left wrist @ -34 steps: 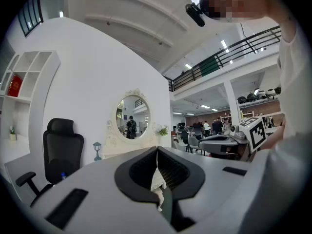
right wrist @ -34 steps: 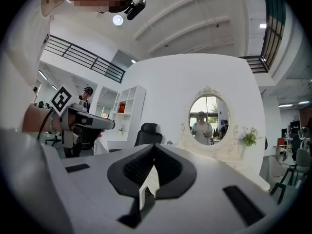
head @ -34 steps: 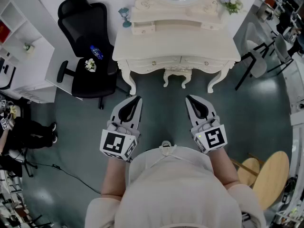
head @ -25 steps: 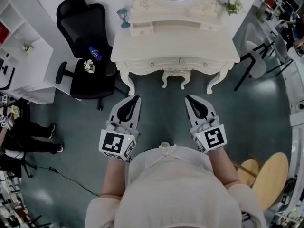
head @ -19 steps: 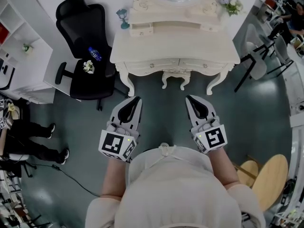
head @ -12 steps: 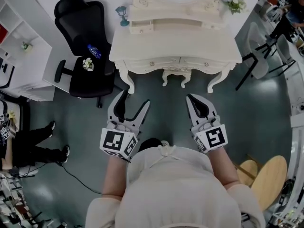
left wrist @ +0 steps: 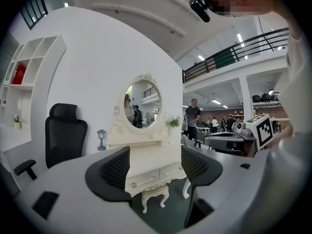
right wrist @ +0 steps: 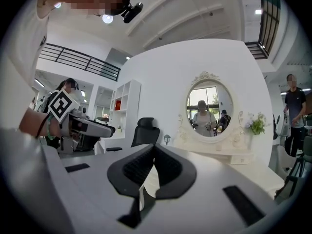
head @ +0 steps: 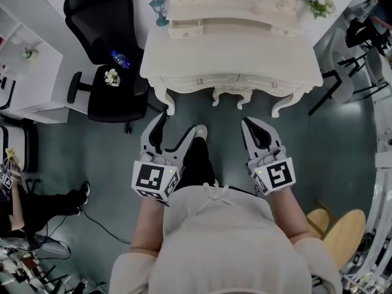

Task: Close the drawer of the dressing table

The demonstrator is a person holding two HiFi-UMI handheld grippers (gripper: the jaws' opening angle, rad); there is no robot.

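Observation:
The white dressing table (head: 229, 57) with its oval mirror (left wrist: 142, 104) stands ahead by the wall. Two knobbed front drawers (head: 199, 80) sit flush under its top. A small upper drawer (head: 185, 29) at the shelf's left end appears to stick out a little. My left gripper (head: 177, 127) is open and empty, short of the table's left front leg; in the left gripper view the table (left wrist: 148, 172) shows between its jaws. My right gripper (head: 248, 122) is shut on nothing and points at the table's right half. Neither touches the table.
A black office chair (head: 107, 54) with a water bottle (head: 120, 59) and a small flower bunch on its seat stands left of the table. White shelving (head: 27, 72) lies further left. The person's shoe (head: 199, 131) is between the grippers. A round wooden stool (head: 343, 231) is at lower right.
The left gripper's jaws went from shut to wide open. The person stepped forward, a foot now showing, and both grippers came closer to the table.

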